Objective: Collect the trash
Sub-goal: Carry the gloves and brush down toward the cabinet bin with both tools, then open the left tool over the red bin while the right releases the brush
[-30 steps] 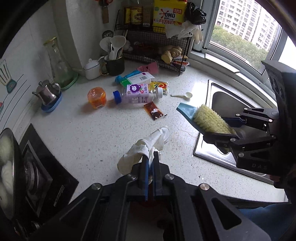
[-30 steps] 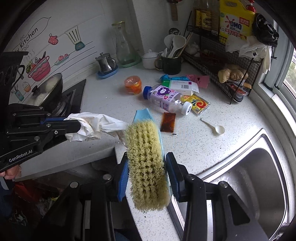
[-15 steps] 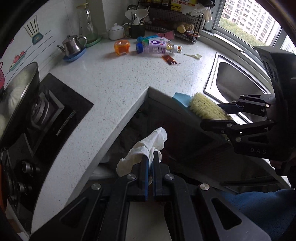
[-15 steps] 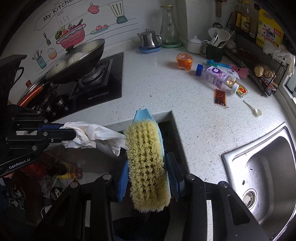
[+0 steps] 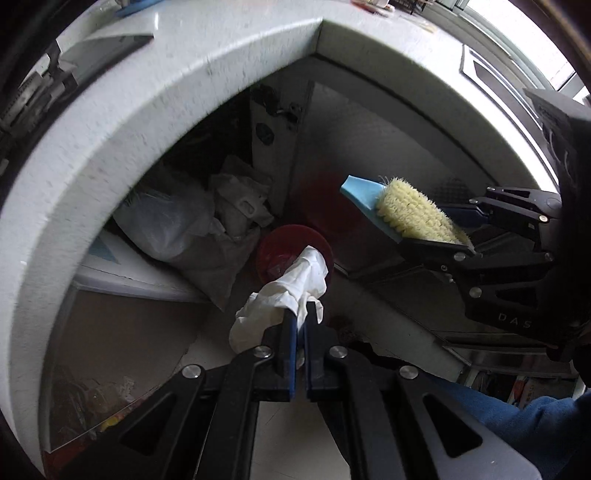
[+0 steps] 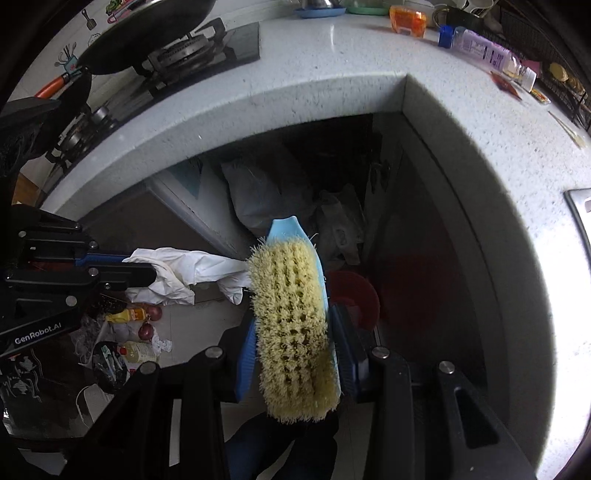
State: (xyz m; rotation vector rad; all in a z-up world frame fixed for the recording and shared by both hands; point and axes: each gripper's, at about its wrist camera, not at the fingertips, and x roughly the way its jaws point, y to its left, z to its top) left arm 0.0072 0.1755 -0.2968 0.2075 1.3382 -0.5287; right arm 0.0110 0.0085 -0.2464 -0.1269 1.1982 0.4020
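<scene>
A crumpled white glove (image 5: 291,284) hangs from my left gripper (image 5: 301,314), which is shut on it and points down past the counter edge. Right under the glove stands a red bin (image 5: 280,247) on the floor in the counter's open corner. My right gripper (image 6: 295,321) is shut on a scrub brush (image 6: 291,325) with yellow bristles and a light blue back. In the right wrist view the brush tip touches the glove (image 6: 184,269), the left gripper (image 6: 147,267) reaches in from the left, and the red bin (image 6: 356,295) shows behind the brush.
The white speckled counter (image 6: 332,92) curves around the dark recess. Plastic bags (image 5: 173,225) are piled inside it beside the bin. Bottles and onions (image 6: 136,317) litter the floor at left. A stove with a pan (image 6: 147,33) and a purple bottle (image 6: 484,51) sit on the counter.
Both grippers have dropped from above the counter to below its edge, still carrying the glove and the brush. The red bin and floor clutter have come into view.
</scene>
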